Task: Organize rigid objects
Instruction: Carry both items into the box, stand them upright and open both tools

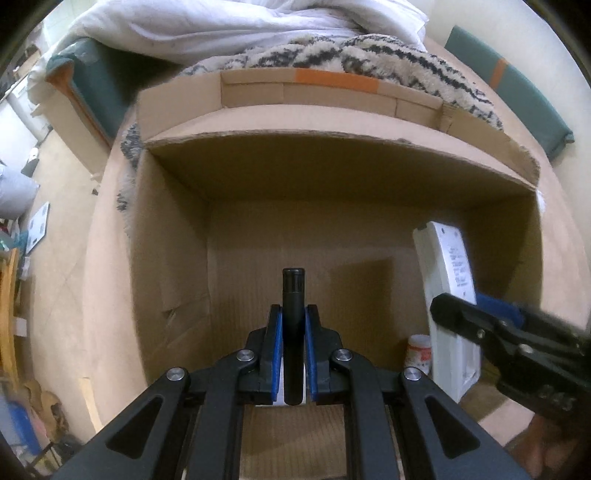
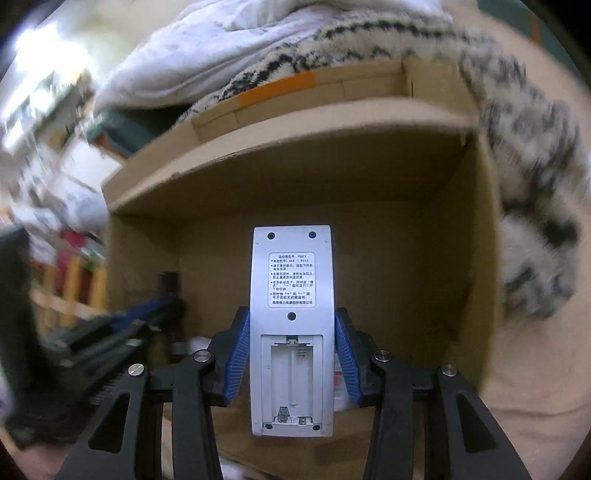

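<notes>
Bedding lies behind the open cardboard box [image 1: 362, 236], where the left claw [image 1: 293, 325] is clamped on a black cylinder [image 1: 293, 314] and the right claw [image 2: 291, 332] on a white remote [image 2: 291, 314] — crowded together, they may collide.

Your left gripper [image 1: 293, 314] has its jaws closed on a black cylinder [image 1: 293, 332], which stands upright between the 2 blue pads and sticks out past their tips. Ahead of the jaws you look into an open cardboard box [image 1: 177, 266], its far flap folded outward. To the right of the jaws, your right gripper [image 1: 476, 325] reaches into the box, holding a white remote [image 1: 448, 288] back-side toward you near the box's right wall. Just beside that remote, low and right of the jaws, sits a small white container [image 1: 419, 352] with red print. Beyond the box lie a striped fuzzy blanket [image 1: 369, 51] and white bedding [image 1: 229, 26].
</notes>
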Available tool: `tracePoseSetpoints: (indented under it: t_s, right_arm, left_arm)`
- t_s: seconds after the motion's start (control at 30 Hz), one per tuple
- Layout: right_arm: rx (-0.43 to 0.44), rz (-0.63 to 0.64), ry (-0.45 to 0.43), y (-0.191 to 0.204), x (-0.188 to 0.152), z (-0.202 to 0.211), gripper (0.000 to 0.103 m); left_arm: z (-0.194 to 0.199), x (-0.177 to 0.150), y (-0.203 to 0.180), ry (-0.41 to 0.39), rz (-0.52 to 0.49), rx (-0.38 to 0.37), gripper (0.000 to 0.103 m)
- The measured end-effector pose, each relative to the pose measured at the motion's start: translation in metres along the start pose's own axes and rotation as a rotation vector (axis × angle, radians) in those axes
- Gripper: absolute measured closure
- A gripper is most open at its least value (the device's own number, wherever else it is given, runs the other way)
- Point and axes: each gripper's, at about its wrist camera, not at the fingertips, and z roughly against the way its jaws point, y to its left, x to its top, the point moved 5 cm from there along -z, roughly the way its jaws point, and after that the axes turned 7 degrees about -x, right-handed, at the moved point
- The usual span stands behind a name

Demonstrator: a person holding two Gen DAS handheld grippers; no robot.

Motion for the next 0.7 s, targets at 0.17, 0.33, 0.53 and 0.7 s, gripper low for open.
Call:
tracePoseSetpoints:
  t_s: [0.17,0.33,0.53,0.7]
  right_arm:
    - [-0.013,-0.033,0.018,-0.006,0.002,-0.014,0.057]
    - [-0.042,-0.041,0.030,-0.010,0.004,-0.024,0.057]
    - [-0.065,-0.036,0.021,-0.008,0.005,-0.026,0.055]
    - [-0.067,-0.016,-0.019,-0.001,0.011,-0.009,0.038]
  left_arm:
    - [-0.014,-0.001,0.000,0.011,-0.012,0.040,0.093]
    - [-0.022,-0.003,0.002,0.027,-0.013,0.054,0.093]
    - [-0.025,0.000,0.002,0.030,-0.005,0.064,0.093]
    - [-0.017,0.000,0.001,0.005,0.003,0.085,0.092]
